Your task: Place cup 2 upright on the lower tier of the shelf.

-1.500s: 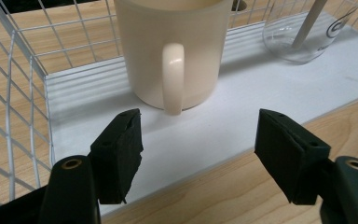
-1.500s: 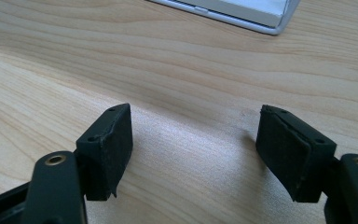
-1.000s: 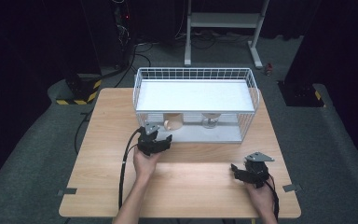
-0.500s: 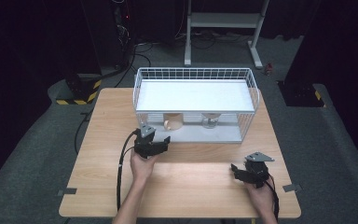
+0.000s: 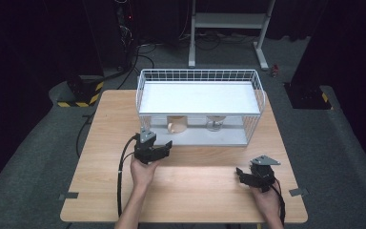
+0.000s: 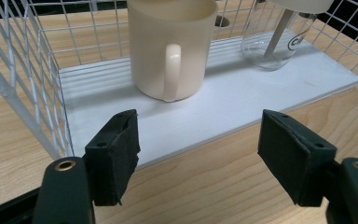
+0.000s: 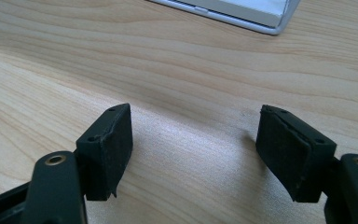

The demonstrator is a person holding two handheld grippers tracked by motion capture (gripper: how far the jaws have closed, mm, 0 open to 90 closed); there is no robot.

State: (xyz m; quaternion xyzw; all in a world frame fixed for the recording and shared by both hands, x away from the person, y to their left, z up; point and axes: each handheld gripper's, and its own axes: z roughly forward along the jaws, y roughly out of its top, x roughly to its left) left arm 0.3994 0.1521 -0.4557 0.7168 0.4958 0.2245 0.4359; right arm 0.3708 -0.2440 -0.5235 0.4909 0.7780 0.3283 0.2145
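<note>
Wooden surface (image 5: 190,186); left gripper (image 6: 198,154) jaws apart facing rigid cream mug (image 6: 170,46); grip its handle.

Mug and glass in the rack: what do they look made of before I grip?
The mug looks like glazed ceramic: opaque cream, thick wall and handle, soft sheen; plastic can't be ruled out. The glass looks like clear glass: see-through, with bright reflections and dark printed lettering. The rack looks like white-coated metal wire.
</note>
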